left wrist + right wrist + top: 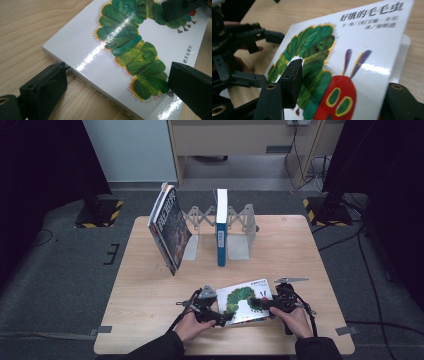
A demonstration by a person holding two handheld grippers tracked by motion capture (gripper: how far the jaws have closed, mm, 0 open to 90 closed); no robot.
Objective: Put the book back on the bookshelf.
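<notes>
A: Where is the caterpillar book (245, 301), and who has it?

B: It lies at the near edge of the table (150, 290), between the two tools. The right gripper (337, 100) has its cover edge between its jaws, one jaw over the picture, one beneath; the cover looks lifted there, but whether the pads actually press I cannot tell. The left gripper (117, 87) stands released, jaws wide to either side of the spine corner, touching nothing.

A: How will it handle?

B: Probably stiff boards, light, glossy and so slippery. Better to pinch the spine side, or the cover swings open.

A: And farther off?

B: Beyond both jaws the folding rack (240, 227) holds one blue book (221, 227) upright; a dark book (170, 227) leans at its left end.
</notes>
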